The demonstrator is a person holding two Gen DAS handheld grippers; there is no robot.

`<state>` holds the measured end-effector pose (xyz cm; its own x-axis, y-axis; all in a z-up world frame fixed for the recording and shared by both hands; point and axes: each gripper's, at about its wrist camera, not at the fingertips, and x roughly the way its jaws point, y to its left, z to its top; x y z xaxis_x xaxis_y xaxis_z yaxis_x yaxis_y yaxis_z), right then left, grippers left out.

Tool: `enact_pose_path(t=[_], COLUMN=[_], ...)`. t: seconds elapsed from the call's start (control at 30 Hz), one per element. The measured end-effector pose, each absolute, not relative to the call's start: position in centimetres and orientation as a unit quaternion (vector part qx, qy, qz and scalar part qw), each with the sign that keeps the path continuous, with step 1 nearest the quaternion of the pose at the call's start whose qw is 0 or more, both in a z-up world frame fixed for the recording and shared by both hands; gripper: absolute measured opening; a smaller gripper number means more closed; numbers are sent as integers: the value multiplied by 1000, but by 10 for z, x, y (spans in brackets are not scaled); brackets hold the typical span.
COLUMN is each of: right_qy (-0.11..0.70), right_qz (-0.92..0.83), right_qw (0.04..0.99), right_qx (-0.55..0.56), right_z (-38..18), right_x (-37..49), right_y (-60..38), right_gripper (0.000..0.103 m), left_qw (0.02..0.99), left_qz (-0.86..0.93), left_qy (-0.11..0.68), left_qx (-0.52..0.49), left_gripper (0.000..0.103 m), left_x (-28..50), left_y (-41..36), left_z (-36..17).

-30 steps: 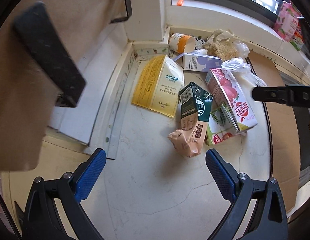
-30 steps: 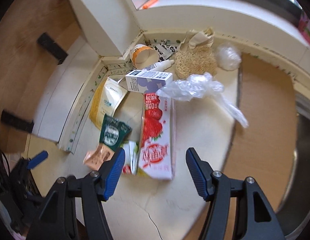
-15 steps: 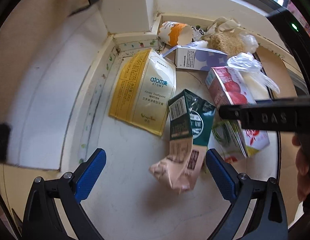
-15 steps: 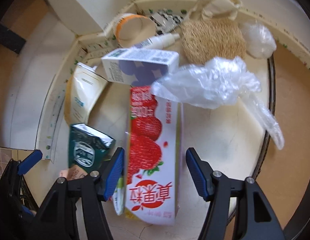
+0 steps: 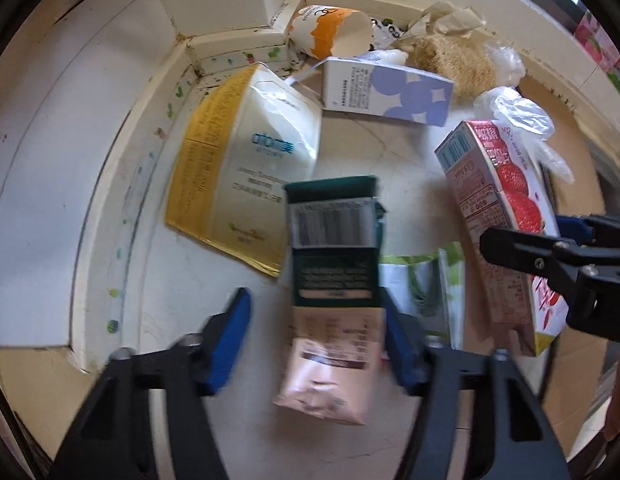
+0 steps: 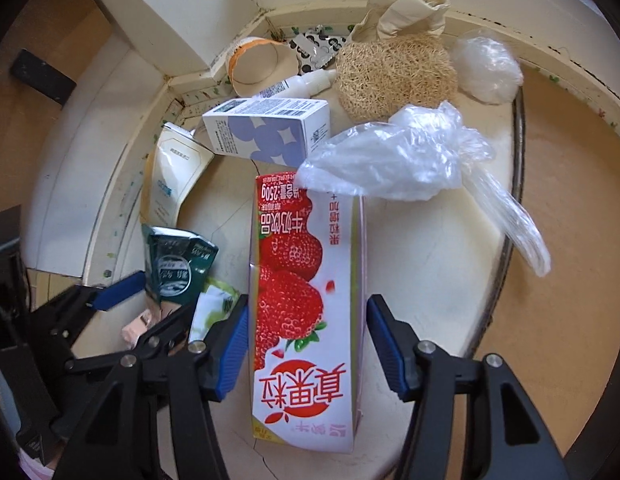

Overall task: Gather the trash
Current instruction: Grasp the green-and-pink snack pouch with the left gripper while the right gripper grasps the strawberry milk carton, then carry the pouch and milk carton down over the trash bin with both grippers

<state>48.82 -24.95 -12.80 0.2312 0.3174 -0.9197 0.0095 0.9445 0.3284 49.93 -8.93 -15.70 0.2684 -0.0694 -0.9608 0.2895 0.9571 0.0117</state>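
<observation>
Two grabs were in hand. Your left gripper (image 5: 316,344) had just been closing around the green-and-tan carton (image 5: 330,300), left pad still clear. Your right gripper (image 6: 303,350) straddled the strawberry carton (image 6: 305,312) on the floor (image 6: 422,240), apart, unclamped. Next: squeeze both, lift.

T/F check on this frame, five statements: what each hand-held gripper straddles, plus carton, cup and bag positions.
1. The right hand-held gripper straddles the strawberry carton. True.
2. The strawberry carton stands upright. False: it lies flat on the floor.
3. The left hand-held gripper has the pink pouch between its fingers. True; its jaws have just been closing, and a gap still shows beside the left finger.
4. The clear plastic bag lies under the blue-dotted box. False: it lies beside that box, draped over the carton's far end.
5. The orange-banded paper cup stands on its base. False: it lies on its side in the corner.
</observation>
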Motion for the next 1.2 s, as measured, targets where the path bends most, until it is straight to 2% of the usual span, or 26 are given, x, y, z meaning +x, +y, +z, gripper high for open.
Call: enact_pose_path(t=[0.03,0.43,0.73,1.2], right_qy=[610,586,599,607], right_qz=[103,144,184,192], right_qw=[774,784,765,763], right_qx=[135,147,146,114], right_z=[-125,-97,-85,-67], right_x=[485,450,431,348], right_y=[-251,-254,-222,-169], right_gripper=[58,57,57,57], left_qw=[790,813,828,848], left_qz=[-113,-76,-70,-104], left_qy=[597,575,555,520], left_qx=[84,50,21,22], left_gripper=[38,37,37,37], left_x=[498,458,394,284], left_y=[-89,-70,-48,-7], left_z=[-156,-126,-76,-28])
